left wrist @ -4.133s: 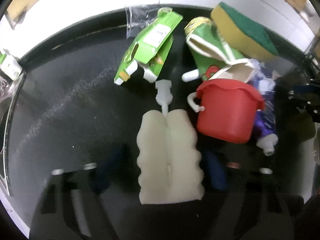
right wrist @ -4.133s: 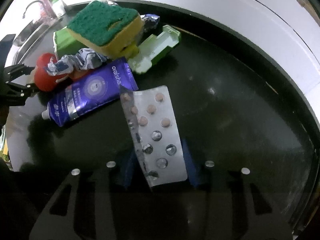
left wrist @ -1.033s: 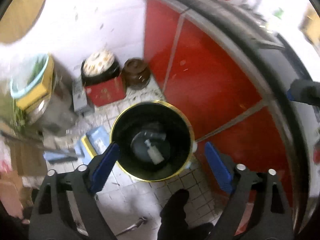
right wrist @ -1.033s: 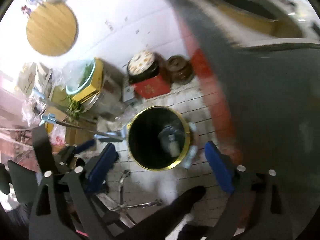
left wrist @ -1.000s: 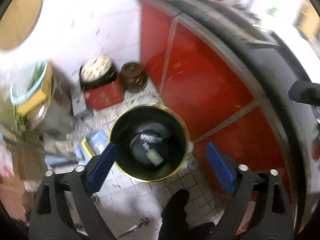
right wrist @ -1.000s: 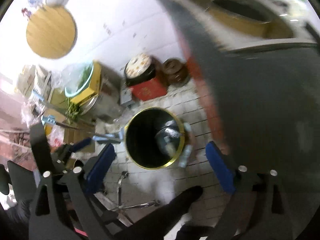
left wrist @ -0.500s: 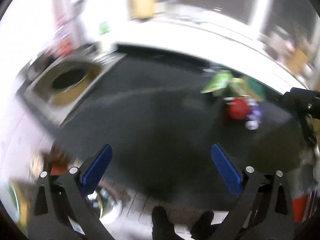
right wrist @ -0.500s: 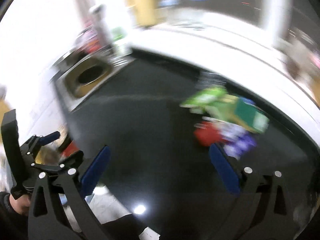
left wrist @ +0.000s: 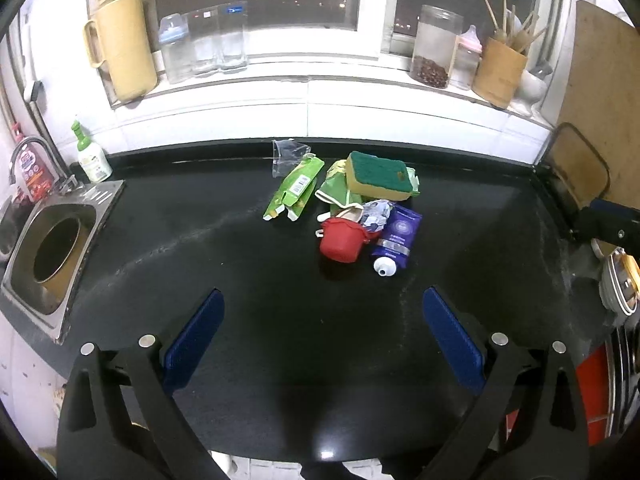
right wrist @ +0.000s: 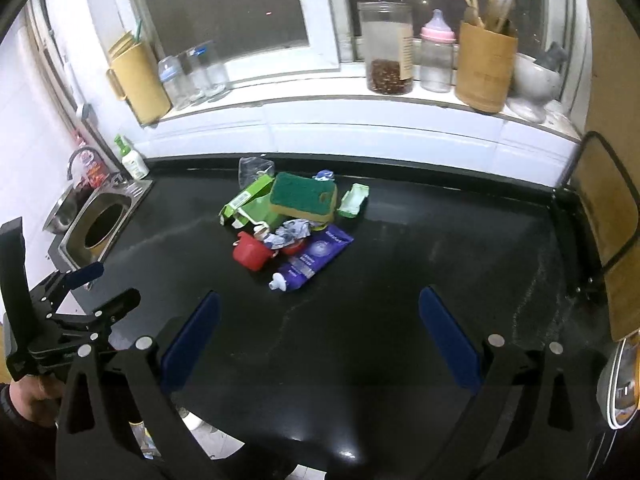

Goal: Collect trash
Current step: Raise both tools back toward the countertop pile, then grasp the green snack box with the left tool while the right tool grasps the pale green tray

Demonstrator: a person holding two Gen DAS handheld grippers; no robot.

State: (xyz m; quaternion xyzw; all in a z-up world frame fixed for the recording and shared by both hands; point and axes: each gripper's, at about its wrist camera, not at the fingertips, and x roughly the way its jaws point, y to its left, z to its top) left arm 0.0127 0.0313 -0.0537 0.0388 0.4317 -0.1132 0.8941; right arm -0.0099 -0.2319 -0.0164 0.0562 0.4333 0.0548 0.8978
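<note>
the trash sits in one loose heap near the middle of the black counter (left wrist: pixel 200 248), toward its far edge under the window sill. at the heap's near side lie a red cup (left wrist: pixel 342 239) on its side and, just beside it at three o'clock, a purple tube (left wrist: pixel 396 236) with its white cap pointing toward the camera. a crumpled foil wrapper (left wrist: pixel 376 212) rests on both. behind them, at twelve o'clock, a yellow and green sponge (left wrist: pixel 378 176) lies on top of torn green packaging (left wrist: pixel 340 188). a flattened green carton (left wrist: pixel 294 190) lies at ten o'clock, with a clear plastic bag (left wrist: pixel 286 152) behind it, and in the right wrist view a pale green tray piece (right wrist: pixel 352 200) shows at two o'clock of the sponge.

the left gripper (left wrist: pixel 322 332) and the right gripper (right wrist: pixel 318 332) both hover at the counter's near edge, well apart from the heap, jaws spread wide and holding nothing.

the step in hand looks like the reach for the next pieces. the red cup and purple tube are nearest and least buried, so they seem the natural picks; the foil wrapper draped over them may slide off when either is lifted. the sink (left wrist: pixel 56 252) lies at nine o'clock, clear of the path.
</note>
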